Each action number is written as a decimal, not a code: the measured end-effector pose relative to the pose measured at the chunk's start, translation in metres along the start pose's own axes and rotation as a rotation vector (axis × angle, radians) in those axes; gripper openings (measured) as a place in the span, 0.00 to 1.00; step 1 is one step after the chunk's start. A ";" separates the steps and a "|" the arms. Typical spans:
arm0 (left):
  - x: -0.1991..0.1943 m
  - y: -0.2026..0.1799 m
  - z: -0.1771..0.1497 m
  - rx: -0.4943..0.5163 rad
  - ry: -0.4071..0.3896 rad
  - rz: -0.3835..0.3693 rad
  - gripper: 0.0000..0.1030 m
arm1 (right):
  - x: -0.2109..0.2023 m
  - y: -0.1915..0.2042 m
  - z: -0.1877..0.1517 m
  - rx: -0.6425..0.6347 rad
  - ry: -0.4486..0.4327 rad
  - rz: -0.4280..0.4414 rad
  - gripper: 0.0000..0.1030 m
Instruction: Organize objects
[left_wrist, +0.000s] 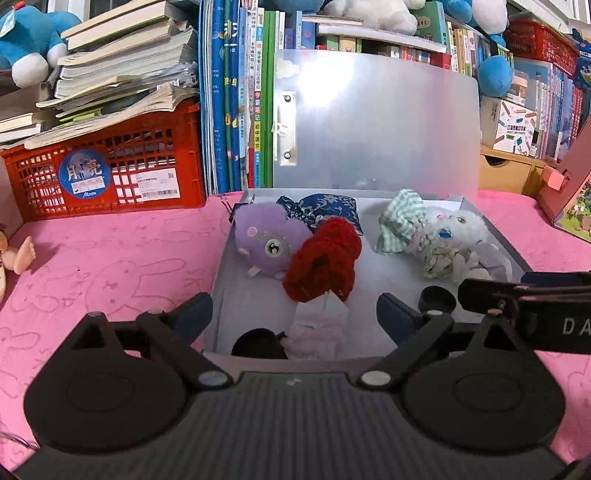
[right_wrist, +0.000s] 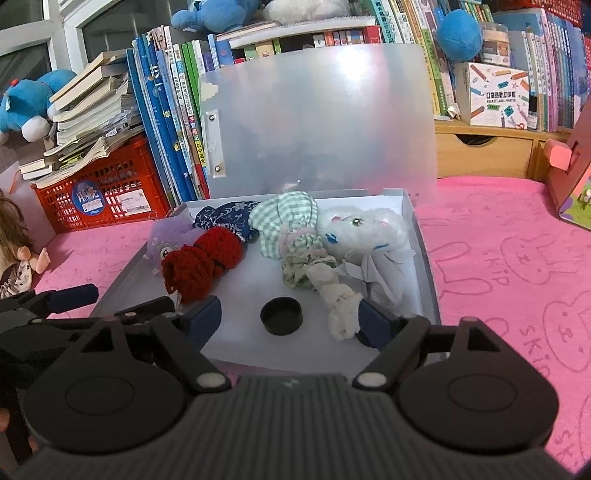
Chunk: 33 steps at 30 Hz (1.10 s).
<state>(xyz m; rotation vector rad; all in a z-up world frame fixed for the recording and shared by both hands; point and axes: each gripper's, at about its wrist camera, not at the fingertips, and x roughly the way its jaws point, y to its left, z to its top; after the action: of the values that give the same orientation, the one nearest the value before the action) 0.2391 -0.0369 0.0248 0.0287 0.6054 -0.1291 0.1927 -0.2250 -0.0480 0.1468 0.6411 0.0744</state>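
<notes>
Toys lying inside a shallow grey box (left_wrist: 221, 273) on the pink bunny-print cloth (left_wrist: 110, 266), translucent lid (left_wrist: 376, 122) standing upright behind. Left wrist view: purple plush (left_wrist: 264, 242) sitting at the box's left wall, touching a red crocheted piece (left_wrist: 325, 260); blue floral pouch (left_wrist: 321, 210) lying behind both. Green gingham cloth (left_wrist: 400, 221) and white plush (left_wrist: 458, 227) resting toward the right side, a small black cap (left_wrist: 437, 299) nearer the front. Left gripper (left_wrist: 295, 314) hovering over the box's near edge, jaws spread wide, holding nothing. Red crate (left_wrist: 107, 173) of books standing at the back left.

Right wrist view: right gripper (right_wrist: 288, 319) hanging over the front of the box (right_wrist: 424, 258), fingers parted widely, empty. Black cap (right_wrist: 281, 316) sitting on the box floor between the fingertips, untouched. Crumpled white tissue (right_wrist: 341, 301) lying just beside the right finger. Red crocheted piece (right_wrist: 201, 258) resting left of centre, gingham cloth (right_wrist: 286, 225) and white plush (right_wrist: 364, 230) behind. Left gripper (right_wrist: 74, 297) showing at the left edge.
</notes>
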 end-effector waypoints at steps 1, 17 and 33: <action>-0.003 0.001 -0.001 -0.002 -0.004 -0.002 0.95 | -0.003 0.000 -0.001 -0.004 -0.007 0.000 0.88; -0.063 0.006 -0.017 0.015 -0.052 -0.004 0.95 | -0.053 0.000 -0.014 -0.013 -0.085 0.011 0.93; -0.104 0.005 -0.058 0.008 -0.045 -0.006 0.95 | -0.086 0.006 -0.053 -0.046 -0.115 0.003 1.00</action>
<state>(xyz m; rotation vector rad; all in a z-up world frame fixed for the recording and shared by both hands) 0.1227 -0.0160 0.0363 0.0321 0.5604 -0.1375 0.0921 -0.2228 -0.0388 0.1073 0.5236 0.0832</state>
